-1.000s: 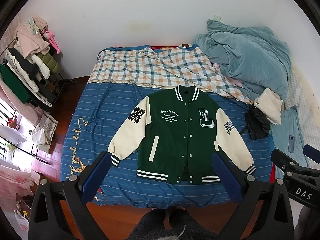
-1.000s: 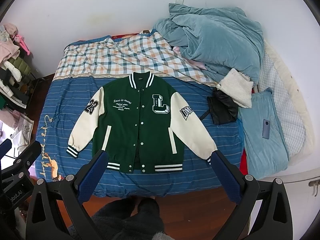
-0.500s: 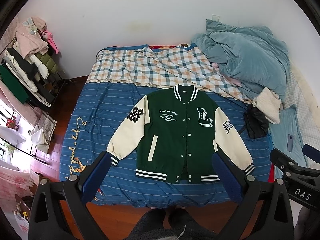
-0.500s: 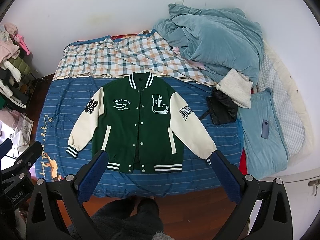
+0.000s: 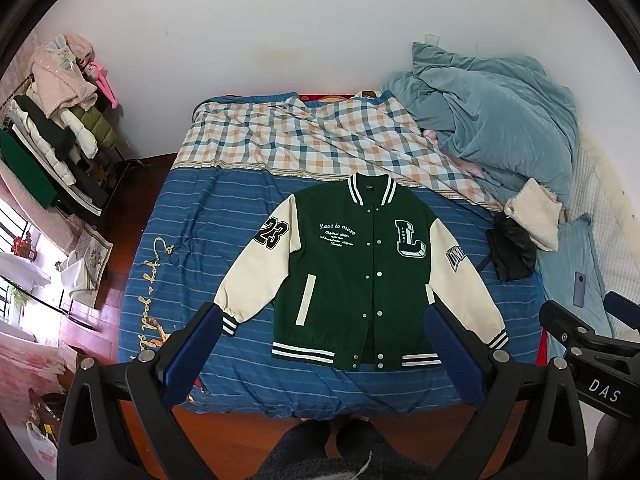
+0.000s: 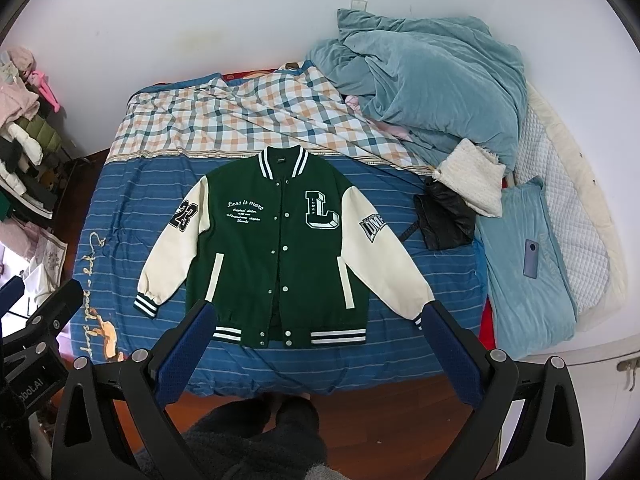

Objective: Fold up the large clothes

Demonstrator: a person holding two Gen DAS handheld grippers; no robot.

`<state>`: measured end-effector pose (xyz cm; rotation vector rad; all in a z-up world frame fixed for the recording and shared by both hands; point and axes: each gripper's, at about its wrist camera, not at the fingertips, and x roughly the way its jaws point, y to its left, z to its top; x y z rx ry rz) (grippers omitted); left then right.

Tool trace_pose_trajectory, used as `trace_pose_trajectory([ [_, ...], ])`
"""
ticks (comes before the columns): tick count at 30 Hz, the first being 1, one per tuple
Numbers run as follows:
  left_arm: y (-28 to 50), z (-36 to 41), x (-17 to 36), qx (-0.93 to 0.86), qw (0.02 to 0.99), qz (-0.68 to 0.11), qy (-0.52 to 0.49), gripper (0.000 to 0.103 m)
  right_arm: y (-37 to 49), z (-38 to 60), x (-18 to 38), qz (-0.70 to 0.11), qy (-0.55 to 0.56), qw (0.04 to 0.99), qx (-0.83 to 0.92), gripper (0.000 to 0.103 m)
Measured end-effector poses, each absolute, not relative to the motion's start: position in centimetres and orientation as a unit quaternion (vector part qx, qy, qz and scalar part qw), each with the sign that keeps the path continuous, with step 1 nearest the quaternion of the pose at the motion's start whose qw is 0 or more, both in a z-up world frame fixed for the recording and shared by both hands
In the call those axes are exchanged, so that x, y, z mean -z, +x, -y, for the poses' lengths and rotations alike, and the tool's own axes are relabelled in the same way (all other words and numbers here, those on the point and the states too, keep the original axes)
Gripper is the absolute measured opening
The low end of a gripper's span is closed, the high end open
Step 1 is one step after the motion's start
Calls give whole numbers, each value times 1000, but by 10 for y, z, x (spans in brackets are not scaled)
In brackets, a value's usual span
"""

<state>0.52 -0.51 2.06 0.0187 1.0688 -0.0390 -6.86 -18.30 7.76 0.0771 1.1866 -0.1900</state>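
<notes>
Left gripper [image 5: 323,350]: spread wide, blue pads apart, holding nothing; it hangs above the near edge of the bed, clear of the jacket.
Right gripper [image 6: 316,338]: likewise spread wide and empty, above the near edge of the bed; its black frame also shows at the right edge of the left wrist view.
Rack [image 5: 52,152]: off the bed's left edge, on the floor by the wall, loaded with pink, white, green and black clothes.
Bed [image 5: 192,288]: blue striped sheet over its near half, with yellow script along the left edge.
Jacket [image 5: 352,276]: green varsity jacket with cream sleeves, lying flat and unfolded, front up and snapped shut, in the middle of the bed; collar toward the far edge, striped hem toward the near edge, both sleeves angled outward and down.
Plaid sheet [image 5: 304,140]: rumpled across the far half of the bed, just beyond the collar.
Quilt [image 6: 432,76]: teal, heaped at the far right corner.
Black bag [image 6: 444,220]: near the right edge, just beside the right sleeve, not touching it.
White cloth [image 6: 472,184]: touching the bag on its far side.
Phone [image 6: 531,259]: on a light-blue pillow [image 6: 520,296] past the bed's right edge.
Person: dark-clad legs [image 6: 256,436] at the foot of the bed, standing on the wooden floor.
</notes>
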Motion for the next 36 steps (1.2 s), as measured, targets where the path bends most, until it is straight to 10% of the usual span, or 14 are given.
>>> trace_pose_trajectory([
  [17,55,0,32,5,878,-477,49,103,-48,197,-23,-549,100,824,99,103],
  [20,84,5,80,-25,876,-477,73,103,-44,223,32,-561,146,804,133,101],
  [25,130,21,170,-55,846,-523,88,103,-41,313,164,-582,276,742,185,71],
  [36,189,55,363,-145,763,-618,125,103,-130,540,489,-527,505,569,379,83],
])
